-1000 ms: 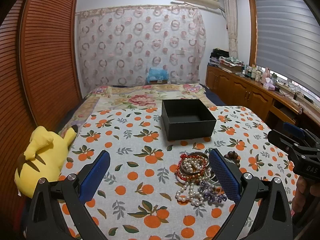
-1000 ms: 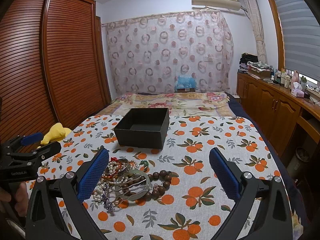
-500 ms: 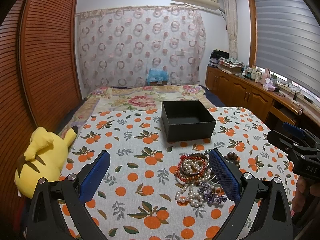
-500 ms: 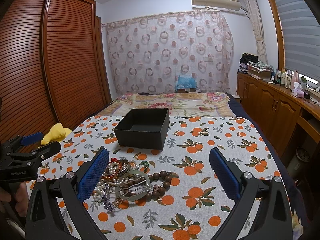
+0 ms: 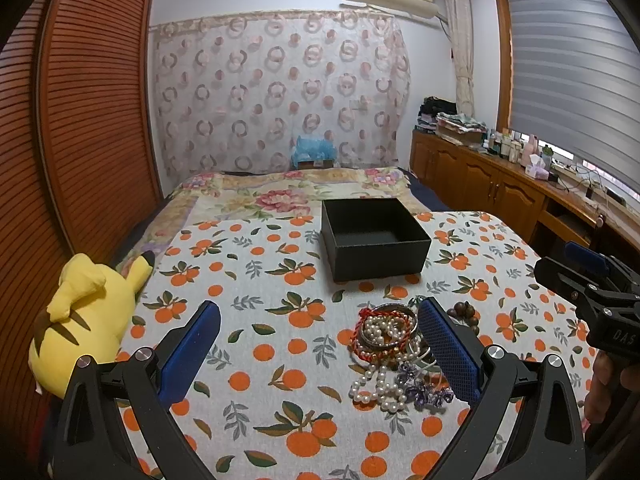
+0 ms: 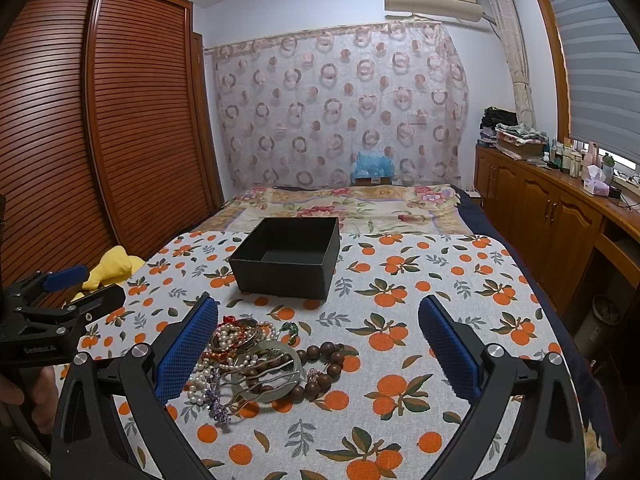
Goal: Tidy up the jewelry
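Jewelry pile (image 6: 256,360) lies on orange-print cloth (image 6: 400,280) covering a bed.

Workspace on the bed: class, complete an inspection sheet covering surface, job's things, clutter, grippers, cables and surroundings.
Surface: orange-print cloth spread over the bed.
Job's things: black box, open and empty; jewelry pile of pearls, wooden beads and bangles, tangled on the cloth in front of it.
Clutter: yellow plush toy at the cloth's edge.
Grippers: left gripper and right gripper open, holding nothing.
Cables: some on the wooden counter.
Surroundings: wardrobe, curtain, air conditioner.
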`<state>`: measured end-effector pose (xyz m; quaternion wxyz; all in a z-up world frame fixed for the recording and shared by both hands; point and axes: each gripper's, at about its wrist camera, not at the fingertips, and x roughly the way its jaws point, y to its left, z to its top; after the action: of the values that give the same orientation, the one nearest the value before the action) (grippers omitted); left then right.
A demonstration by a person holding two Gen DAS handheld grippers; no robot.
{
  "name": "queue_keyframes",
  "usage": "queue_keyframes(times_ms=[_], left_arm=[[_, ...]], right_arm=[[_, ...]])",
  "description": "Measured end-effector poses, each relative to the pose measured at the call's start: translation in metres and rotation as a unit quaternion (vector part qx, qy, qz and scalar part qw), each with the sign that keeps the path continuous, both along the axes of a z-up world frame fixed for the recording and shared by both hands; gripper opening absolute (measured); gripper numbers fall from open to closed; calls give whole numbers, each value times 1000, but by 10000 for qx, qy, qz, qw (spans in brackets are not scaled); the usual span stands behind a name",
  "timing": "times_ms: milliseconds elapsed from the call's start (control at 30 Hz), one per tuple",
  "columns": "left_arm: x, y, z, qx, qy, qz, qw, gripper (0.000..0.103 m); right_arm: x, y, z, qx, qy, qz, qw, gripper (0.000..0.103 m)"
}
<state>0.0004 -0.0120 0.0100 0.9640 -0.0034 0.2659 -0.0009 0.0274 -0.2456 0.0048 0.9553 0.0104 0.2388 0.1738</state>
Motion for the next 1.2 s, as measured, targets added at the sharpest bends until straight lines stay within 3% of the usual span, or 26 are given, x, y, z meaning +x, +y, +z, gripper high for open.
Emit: queue_keyframes(times_ms=[733,1200], left_arm=[[0,1,-13,-18,36,-33,10000,95],[7,6,-31,-58,303,-80,9995,96]], right_arm=[[0,1,-1,8,-6,11,10000,100],[1,7,-8,7,135,151,9998,100]])
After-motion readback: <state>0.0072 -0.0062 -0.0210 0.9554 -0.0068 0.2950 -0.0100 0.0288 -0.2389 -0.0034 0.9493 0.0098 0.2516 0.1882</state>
